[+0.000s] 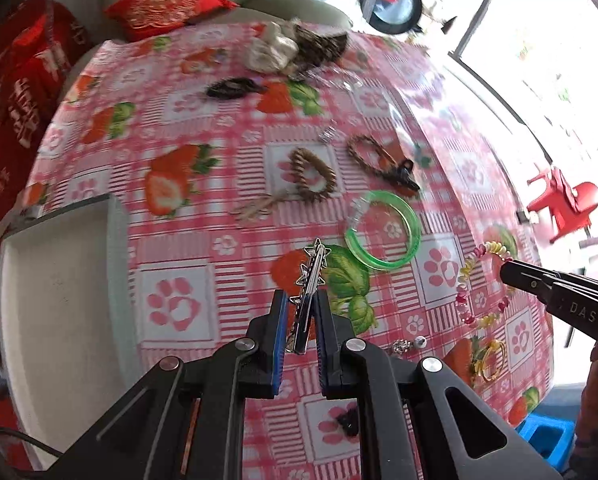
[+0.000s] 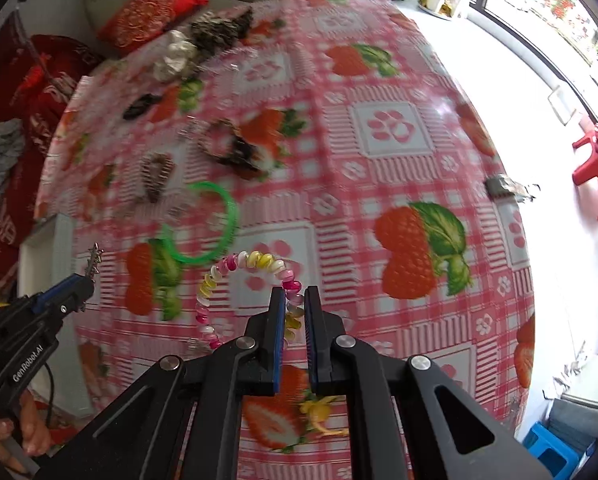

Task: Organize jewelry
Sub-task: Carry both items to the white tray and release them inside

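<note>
My left gripper (image 1: pixel 301 296) is shut on a silver hair clip with star shapes (image 1: pixel 313 268), held clear above the table; the clip sticks out past the fingertips. My right gripper (image 2: pixel 295 294) is shut on a spiral bracelet of pink, yellow and white beads (image 2: pixel 259 258), whose loop hangs out to the left of the fingers. In the left wrist view the right gripper (image 1: pixel 507 274) shows at the right edge with the bracelet (image 1: pixel 465 276). At the left of the right wrist view is the left gripper (image 2: pixel 79 286) with the clip (image 2: pixel 94 258).
A white tray (image 1: pixel 59 280) sits at the table's left edge. On the strawberry tablecloth (image 1: pixel 179 216) lie a green bangle (image 1: pixel 383 230), two brown bead bracelets (image 1: pixel 313 176), a black clip (image 1: pixel 405 176), a dark hair tie (image 1: pixel 231 88), scrunchies (image 1: pixel 275 48) and a yellow ring (image 1: pixel 491 360).
</note>
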Available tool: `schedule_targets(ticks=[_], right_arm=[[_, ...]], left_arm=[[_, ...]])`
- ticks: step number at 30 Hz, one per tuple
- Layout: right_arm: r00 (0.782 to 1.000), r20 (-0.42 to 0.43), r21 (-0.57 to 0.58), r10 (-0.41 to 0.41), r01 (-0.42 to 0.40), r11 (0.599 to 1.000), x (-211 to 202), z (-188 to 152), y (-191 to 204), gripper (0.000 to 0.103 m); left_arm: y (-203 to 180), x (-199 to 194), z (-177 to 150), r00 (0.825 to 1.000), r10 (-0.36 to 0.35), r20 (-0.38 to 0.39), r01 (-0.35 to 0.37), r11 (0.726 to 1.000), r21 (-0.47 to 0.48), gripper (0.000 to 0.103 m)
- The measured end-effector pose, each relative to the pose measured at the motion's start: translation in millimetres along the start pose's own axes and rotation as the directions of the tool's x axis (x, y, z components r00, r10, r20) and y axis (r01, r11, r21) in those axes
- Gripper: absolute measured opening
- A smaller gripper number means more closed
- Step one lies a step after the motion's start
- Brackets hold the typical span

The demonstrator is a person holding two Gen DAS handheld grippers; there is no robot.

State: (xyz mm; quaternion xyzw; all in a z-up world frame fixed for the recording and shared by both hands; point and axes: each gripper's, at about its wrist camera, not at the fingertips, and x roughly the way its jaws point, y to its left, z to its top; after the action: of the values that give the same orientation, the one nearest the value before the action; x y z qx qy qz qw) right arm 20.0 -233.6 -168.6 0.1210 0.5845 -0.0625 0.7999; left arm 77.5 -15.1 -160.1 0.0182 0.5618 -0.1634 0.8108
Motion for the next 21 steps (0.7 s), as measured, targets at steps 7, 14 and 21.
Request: schedule_targets(ticks=[7, 14, 21], right_arm=[[0.995, -0.007, -0.085, 0.099, -0.1, 0.991, -12.0, 10.5, 48.6, 0.01], [0.974, -0.052, -0.208, 0.22, -0.226, 0.951, -2.7, 24.3, 142.7, 0.01], [0.956, -0.099, -0.318, 0.277, -0.294, 0.901, 22.9, 31.5, 240.2, 0.01]], left_arm=[[48.7, -39.7, -11.9, 0.996, 0.064, 0.06, -0.058, 0.993, -0.101, 0.019], [126.5, -60.5, -26.3, 0.982, 0.174, 0.076, -0.154, 0.964, -0.218, 0.019], [199.5, -50.8, -37.0, 0.963, 0.267, 0.044, -0.24, 0.918, -0.316, 0.019]])
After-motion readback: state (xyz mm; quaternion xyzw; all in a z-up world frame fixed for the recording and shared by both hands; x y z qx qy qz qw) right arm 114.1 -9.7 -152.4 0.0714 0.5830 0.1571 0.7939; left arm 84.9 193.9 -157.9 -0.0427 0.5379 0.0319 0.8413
